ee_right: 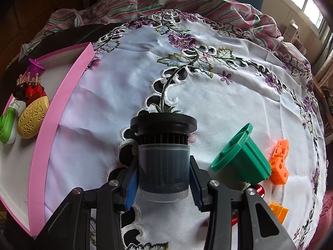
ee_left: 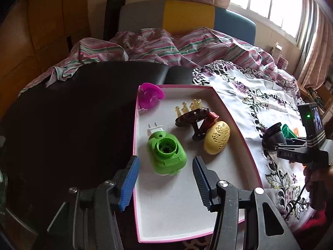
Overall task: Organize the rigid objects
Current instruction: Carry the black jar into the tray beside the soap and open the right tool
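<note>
A pink-rimmed white tray (ee_left: 235, 123) (ee_right: 62, 95) holds a green plug-in device (ee_left: 166, 156) (ee_right: 7, 128), a yellow oval case (ee_left: 217, 137) (ee_right: 33, 116), a dark brown stand (ee_left: 192, 116), a red piece (ee_left: 212, 117), beige pegs (ee_left: 189, 106) and a magenta cup (ee_left: 148, 95). My left gripper (ee_left: 164, 179) stands open above the tray's near part, just short of the green device, nothing between its fingers. My right gripper (ee_right: 163, 184) is shut on a black filter canister (ee_right: 163, 158) with a clear cup over its lower half, held over the embroidered cloth (ee_right: 208, 87).
A green funnel-shaped cup (ee_right: 241, 158) lies tipped just right of the canister. Orange blocks (ee_right: 280, 162) and a red ball (ee_right: 260, 189) sit beyond it. Dark tabletop (ee_left: 72, 125) lies left of the tray. Striped bedding (ee_left: 166, 48) and a window (ee_left: 270, 4) are behind.
</note>
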Demonstrator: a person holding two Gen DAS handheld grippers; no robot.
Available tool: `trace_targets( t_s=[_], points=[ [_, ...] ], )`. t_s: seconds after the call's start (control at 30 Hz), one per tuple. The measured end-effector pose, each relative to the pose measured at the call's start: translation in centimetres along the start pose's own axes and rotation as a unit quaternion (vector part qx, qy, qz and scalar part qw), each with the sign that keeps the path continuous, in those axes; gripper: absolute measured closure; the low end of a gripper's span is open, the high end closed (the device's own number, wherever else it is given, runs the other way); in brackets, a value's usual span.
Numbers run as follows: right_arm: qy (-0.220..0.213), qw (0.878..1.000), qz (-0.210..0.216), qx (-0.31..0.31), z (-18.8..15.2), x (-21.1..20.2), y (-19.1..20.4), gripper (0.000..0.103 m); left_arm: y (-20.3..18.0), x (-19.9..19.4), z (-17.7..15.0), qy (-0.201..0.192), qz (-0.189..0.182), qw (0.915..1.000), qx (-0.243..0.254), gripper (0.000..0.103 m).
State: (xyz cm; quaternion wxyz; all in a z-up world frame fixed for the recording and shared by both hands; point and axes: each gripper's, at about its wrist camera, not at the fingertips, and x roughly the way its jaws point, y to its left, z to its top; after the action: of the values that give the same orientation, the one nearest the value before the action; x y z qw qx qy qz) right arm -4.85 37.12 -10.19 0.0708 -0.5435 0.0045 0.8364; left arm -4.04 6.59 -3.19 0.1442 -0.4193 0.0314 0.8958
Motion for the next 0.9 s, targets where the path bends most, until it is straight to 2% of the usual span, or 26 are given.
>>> trace_targets(
  t_s=[0.67,0.9],
  points=[
    [-0.004,1.000,-0.011,-0.005,0.0,-0.3,0.3,0.060,3.2,0.3,-1.1,0.013,0.024,0.9992,-0.029,0.049],
    [-0.016,1.000,0.002,-0.013,0.2,-1.1,1.4,0.060,4.1,0.4,-1.4,0.016,0.027,0.9988,-0.038,0.049]
  ],
)
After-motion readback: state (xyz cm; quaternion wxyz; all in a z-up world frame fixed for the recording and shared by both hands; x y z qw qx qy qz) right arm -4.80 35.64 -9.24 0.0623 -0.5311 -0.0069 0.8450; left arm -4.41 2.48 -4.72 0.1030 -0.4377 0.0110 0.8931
